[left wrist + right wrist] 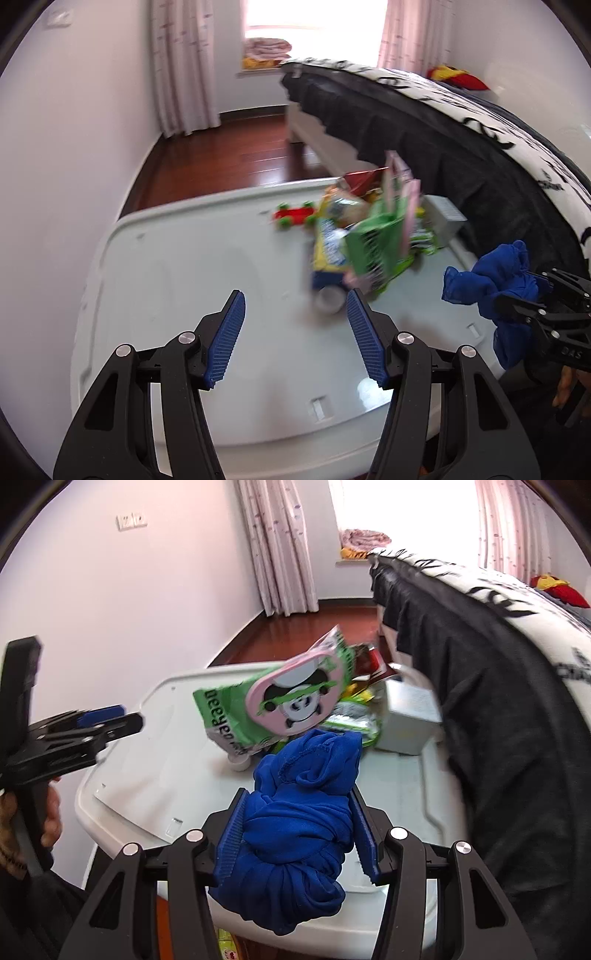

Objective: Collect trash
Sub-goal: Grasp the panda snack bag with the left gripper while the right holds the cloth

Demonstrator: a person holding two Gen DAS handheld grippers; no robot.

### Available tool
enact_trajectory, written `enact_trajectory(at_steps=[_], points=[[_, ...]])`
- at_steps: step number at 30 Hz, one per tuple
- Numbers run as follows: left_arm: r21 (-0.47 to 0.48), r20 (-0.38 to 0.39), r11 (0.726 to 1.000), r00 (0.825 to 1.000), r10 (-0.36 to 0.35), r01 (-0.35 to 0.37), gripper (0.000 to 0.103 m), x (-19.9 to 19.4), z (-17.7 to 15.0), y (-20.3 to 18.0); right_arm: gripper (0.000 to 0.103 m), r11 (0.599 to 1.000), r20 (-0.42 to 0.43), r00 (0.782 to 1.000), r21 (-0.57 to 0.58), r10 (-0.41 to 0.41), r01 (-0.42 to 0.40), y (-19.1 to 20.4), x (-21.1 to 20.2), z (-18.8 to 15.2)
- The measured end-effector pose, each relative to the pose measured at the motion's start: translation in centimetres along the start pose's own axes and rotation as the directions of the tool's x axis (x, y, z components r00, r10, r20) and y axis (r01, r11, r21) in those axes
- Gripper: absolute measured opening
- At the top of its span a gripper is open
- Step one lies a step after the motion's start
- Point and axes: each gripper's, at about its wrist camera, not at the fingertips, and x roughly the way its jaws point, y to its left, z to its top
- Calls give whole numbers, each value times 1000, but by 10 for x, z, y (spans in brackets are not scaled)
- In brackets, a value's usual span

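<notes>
- The left gripper [295, 332] is empty, its jaws wide apart over the white table [166, 258].
- The trash pile [354, 236] sits on the table by the bed [480, 140]. None looks picked up yet.
- The right gripper [299, 834] squeezes a blue cloth [295, 834], just above the table.

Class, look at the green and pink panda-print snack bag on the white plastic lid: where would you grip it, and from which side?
Grip the green and pink panda-print snack bag by its raised, flat pink top edge, coming from above. It stands tilted over the wrapper pile on the white plastic lid, so that thin edge is free; its base sits among clutter.
</notes>
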Motion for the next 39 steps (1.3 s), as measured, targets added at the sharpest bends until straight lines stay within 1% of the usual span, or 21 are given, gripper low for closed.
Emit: enact_trajectory(at_steps=[1,3,5,8,10,13,14,16,18,20,23,25,29,30,31,32,35,36,37,39], points=[[20,-2,1000,1000,-22,22,57,3,8,-8,52,1000,6,1000,5,-3,3,-4,-5,-1],[54,-10,998,999,-43,44,57,8,18,-21,52,1000,15,1000,19,-2,2,-13,-12,-3],[101,-37,992,996,-77,81,57,17,30,-35,52,999,19,1000,38,0,-1,-21,-15,-6],[170,-71,982,995,-67,78,57,34,48,-55,52,998,23,1000,64,7,-8,-30,-16,-9],[192,-119,976,990,-76,98,57,47,59,-63,52,997,26,1000,71,16,-18,-34,-15,-11],[250,-166,963,984,-61,102,57,65,73,-76,52,996,28,999,78,29,-31,-36,-15,-11],[261,-183,960,982,-54,101,57,73,77,-80,52,996,31,999,79,34,-36,-36,-15,-11],[274,-227,953,972,-63,126,57,87,83,-87,52,996,35,999,80,40,-43,-37,-15,-11],[286,-244,950,968,-51,122,57,97,85,-91,52,995,39,998,87,46,-49,-38,-15,-10],[294,-272,945,961,-58,140,57,106,87,-96,52,994,43,998,91,49,-53,-39,-16,-10],[319,-290,938,956,-37,133,57,119,89,-104,52,994,45,998,94,53,-57,-40,-16,-11],[326,-300,937,954,-23,125,57,125,89,-106,52,994,46,997,94,54,-59,-40,-16,-11],[326,-332,938,943,-3,118,57,143,88,-107,52,994,46,997,94,56,-60,-39,-16,-11],[324,-333,939,943,0,115,51,145,88,-107,52,993,47,997,96,58,-63,-39,-16,-11],[323,-334,940,943,1,113,41,147,88,-107,52,993,48,997,97,60,-64,-39,-16,-11],[317,-341,943,940,9,106,40,151,87,-107,52,993,48,997,98,59,-64,-39,-16,-11],[276,-329,956,944,-5,101,36,152,86,-103,52,993,49,997,100,62,-67,-40,-17,-11],[262,-323,959,946,-15,105,30,152,86,-102,52,993,49,997,100,62,-67,-39,-16,-11],[253,-318,961,948,-25,110,27,151,86,-102,52,993,50,997,100,62,-66,-40,-17,-11],[272,-293,957,956,-19,102,17,148,83,-104,52,993,52,997,101,61,-66,-40,-17,-11]])
